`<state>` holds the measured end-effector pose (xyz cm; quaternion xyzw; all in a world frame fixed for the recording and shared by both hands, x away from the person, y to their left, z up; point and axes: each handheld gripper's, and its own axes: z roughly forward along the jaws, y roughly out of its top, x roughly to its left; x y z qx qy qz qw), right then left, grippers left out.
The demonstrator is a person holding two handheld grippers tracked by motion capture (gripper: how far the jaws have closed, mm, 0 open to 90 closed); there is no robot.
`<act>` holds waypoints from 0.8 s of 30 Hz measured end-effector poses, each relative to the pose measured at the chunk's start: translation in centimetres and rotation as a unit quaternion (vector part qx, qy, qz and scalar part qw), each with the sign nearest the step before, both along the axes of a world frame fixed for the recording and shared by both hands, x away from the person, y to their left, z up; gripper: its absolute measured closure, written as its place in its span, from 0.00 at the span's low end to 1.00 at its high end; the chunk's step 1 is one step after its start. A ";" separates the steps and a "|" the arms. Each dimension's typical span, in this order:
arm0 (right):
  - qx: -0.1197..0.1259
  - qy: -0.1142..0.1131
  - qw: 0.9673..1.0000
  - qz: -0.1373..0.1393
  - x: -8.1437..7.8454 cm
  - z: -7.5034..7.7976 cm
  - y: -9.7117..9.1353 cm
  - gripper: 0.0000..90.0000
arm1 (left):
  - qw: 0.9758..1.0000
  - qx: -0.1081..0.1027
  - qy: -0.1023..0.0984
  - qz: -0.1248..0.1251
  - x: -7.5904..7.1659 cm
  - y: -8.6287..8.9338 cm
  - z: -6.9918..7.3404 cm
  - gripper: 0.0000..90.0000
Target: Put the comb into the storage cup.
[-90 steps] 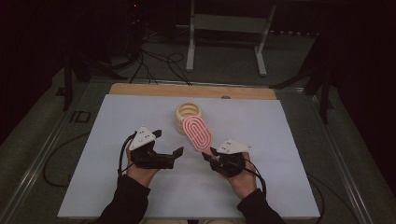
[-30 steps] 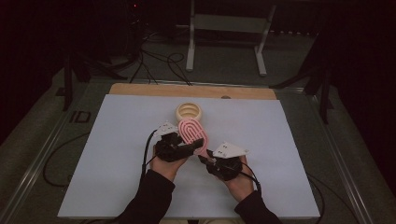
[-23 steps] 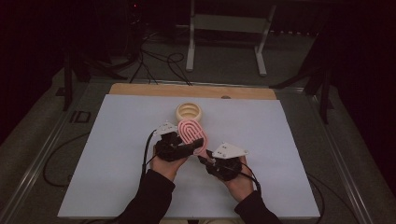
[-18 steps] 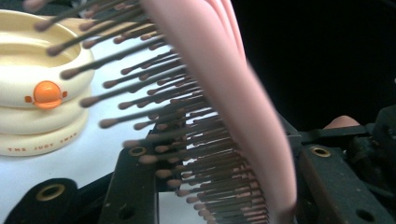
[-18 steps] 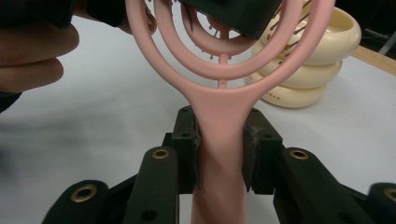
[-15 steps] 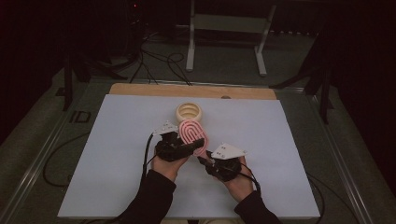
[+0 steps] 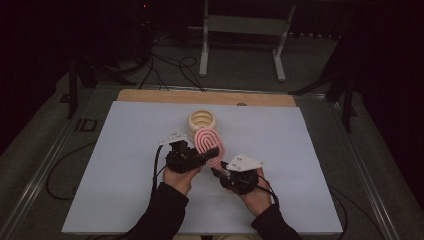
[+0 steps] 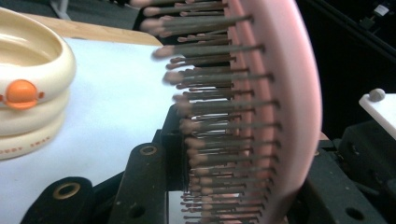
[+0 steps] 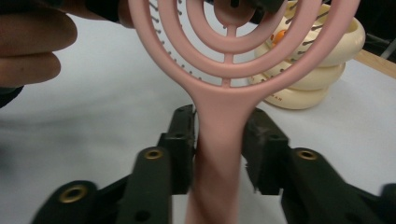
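Handover of the brush from right to left is the step judged to be in hand. In the right gripper view, lower centre, the right gripper has the pink handle between its jaws: the left pad lies against the handle, the right pad stands just off it, and the jaws have just been opening, so this grip counts as released, not pinching. Keep the right gripper beneath the handle until the left grip is proven, then draw it back along the handle's line, not sideways, so the head does not twist. In the left gripper view, lower centre, the left gripper is pressed onto the brush head across bristles and pink back, its jaws having just been closing; clamping on bristles may slip, so hold the head level and avoid quick wrist turns. In the high view, lower centre, both hands rest low over the white mat, forearms converging, knuckles outward. The brush sits tilted between them, at frame centre. Farther up, the cream ring stack stands just beyond the brush head.
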<state>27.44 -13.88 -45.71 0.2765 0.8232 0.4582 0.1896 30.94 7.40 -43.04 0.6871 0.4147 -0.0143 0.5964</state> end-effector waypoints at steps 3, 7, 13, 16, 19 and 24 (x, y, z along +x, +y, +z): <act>0.011 0.003 1.000 -0.003 0.0 0.1 -0.1 0.62 | 1.000 0.000 -0.002 0.006 0.0 0.3 0.1 0.72; 0.016 0.007 1.000 -0.002 0.1 0.2 -0.3 0.57 | 1.000 -0.003 -0.007 0.011 0.0 0.6 0.3 0.72; 0.015 0.013 1.000 -0.001 0.2 0.2 -0.4 0.48 | 1.000 -0.007 -0.009 0.018 0.0 0.9 0.5 0.72; 0.022 0.015 1.000 0.005 0.2 0.3 -0.4 0.35 | 1.000 -0.009 -0.010 0.023 0.1 1.2 0.7 0.72; 0.025 0.015 1.000 -0.002 0.2 0.3 -0.3 0.23 | 1.000 -0.008 -0.012 0.026 0.1 1.4 0.8 0.72; 0.024 0.009 1.000 -0.011 0.1 0.4 -0.4 0.13 | 0.999 -0.006 -0.016 0.029 0.2 1.8 1.1 0.72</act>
